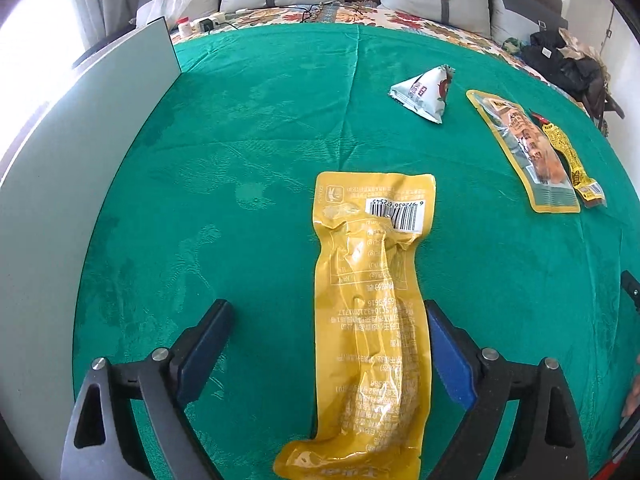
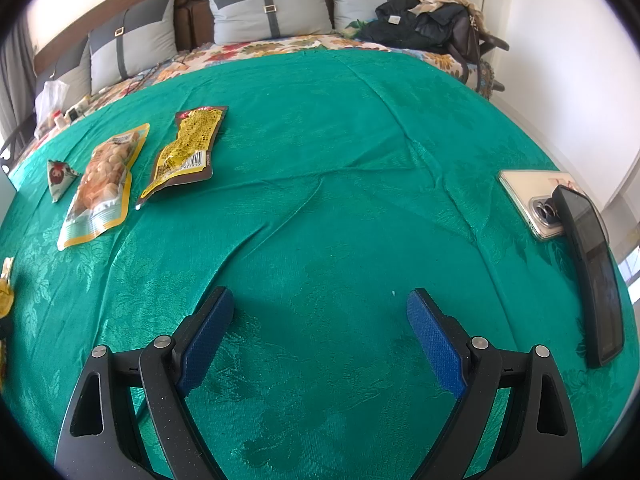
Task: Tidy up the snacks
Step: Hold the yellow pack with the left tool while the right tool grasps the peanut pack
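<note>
A long yellow vacuum-packed snack (image 1: 372, 312) lies back-side up on the green cloth (image 1: 248, 128), between the fingers of my open left gripper (image 1: 330, 312), nearer the right finger. Farther right lie a white triangular packet (image 1: 424, 90), a yellow-edged snack pouch (image 1: 524, 148) and a narrow yellow-brown packet (image 1: 568, 156). In the right wrist view the same three lie at left: the triangular packet (image 2: 58, 176), the pouch (image 2: 100, 184) and the yellow-brown packet (image 2: 188, 148). My right gripper (image 2: 320, 308) is open and empty over bare cloth.
A grey upright panel (image 1: 100, 140) stands along the left edge. Two phones lie at the right: a light one (image 2: 532, 200) and a dark one (image 2: 592, 276). Pillows (image 2: 272, 12), a floral bedspread and dark bags (image 2: 424, 24) lie behind.
</note>
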A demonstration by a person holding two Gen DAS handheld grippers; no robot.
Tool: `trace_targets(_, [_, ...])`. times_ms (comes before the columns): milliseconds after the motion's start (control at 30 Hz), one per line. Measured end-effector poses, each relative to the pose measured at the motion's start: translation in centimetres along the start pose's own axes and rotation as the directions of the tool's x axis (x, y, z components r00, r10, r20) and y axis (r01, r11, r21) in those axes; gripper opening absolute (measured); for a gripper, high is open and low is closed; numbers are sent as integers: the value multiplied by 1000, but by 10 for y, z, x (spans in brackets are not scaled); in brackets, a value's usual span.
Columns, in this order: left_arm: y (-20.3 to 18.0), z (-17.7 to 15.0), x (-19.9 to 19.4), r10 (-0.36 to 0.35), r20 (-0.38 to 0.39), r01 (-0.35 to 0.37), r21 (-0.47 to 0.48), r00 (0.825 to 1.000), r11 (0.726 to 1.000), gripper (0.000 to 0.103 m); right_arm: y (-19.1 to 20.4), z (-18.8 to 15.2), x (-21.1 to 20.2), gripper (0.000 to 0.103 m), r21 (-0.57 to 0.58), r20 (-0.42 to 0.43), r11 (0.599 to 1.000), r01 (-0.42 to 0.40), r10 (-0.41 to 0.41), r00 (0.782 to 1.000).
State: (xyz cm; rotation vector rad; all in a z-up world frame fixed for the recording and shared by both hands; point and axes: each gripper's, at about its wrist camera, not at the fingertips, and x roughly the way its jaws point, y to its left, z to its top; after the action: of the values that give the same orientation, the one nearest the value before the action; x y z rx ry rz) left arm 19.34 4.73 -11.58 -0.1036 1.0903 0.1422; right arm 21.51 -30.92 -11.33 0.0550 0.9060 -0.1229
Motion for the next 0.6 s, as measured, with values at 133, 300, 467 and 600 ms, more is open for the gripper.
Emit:
trace_targets(133, [2, -1, 5, -13, 37, 12, 35, 999, 999, 103, 0, 0, 0, 91, 0, 0, 1000, 0, 0, 1000])
trace_targets(300, [7, 0, 7, -70, 97, 57, 133, 993, 989, 103, 0, 0, 0, 91, 0, 0, 1000, 0, 0, 1000])
trace_targets(467, [13, -3, 5, -85, 135, 65, 147, 987, 987, 103, 0, 0, 0, 91, 0, 0, 1000, 0, 0, 1000])
trace_targets(600, [13, -2, 5, -85, 136, 65, 146, 987, 987, 103, 0, 0, 0, 91, 0, 0, 1000, -1, 1, 1000])
